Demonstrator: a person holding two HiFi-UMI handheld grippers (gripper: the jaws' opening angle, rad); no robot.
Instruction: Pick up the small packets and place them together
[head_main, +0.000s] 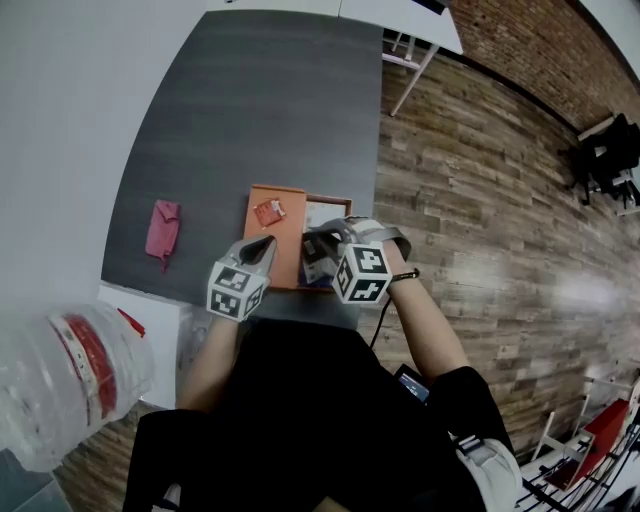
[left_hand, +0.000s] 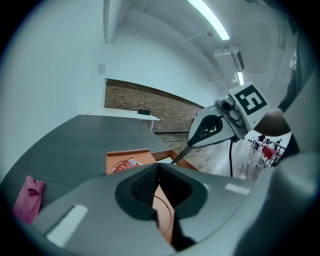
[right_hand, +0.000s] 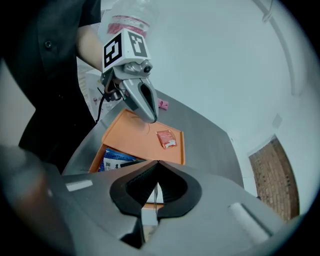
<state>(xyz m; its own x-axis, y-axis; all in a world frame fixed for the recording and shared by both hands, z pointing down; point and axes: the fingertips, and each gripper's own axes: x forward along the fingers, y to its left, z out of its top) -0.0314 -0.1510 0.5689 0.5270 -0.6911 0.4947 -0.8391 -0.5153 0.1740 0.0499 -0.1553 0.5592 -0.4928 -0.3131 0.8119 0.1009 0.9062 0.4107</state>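
Observation:
An orange box (head_main: 330, 198) stands on the dark grey table (head_main: 250, 100), its flat lid (head_main: 285, 235) folded out to the left. One small red packet (head_main: 268, 211) (right_hand: 166, 138) (left_hand: 126, 164) lies on the lid. Inside the box are a blue packet (right_hand: 115, 159) and a white one (head_main: 320, 212). My right gripper (head_main: 312, 243) (right_hand: 156, 162) hangs over the box, shut on a thin white packet (right_hand: 154, 200) seen edge-on between its pads. My left gripper (head_main: 268, 242) (left_hand: 159, 166) hovers over the lid's near end, shut, with nothing in it.
A pink cloth (head_main: 163, 230) lies at the table's left. The table's near edge runs just under both grippers. A clear plastic bottle (head_main: 60, 375) with a red band looms at the lower left. Wooden floor lies to the right, and a white table (head_main: 400, 15) stands beyond.

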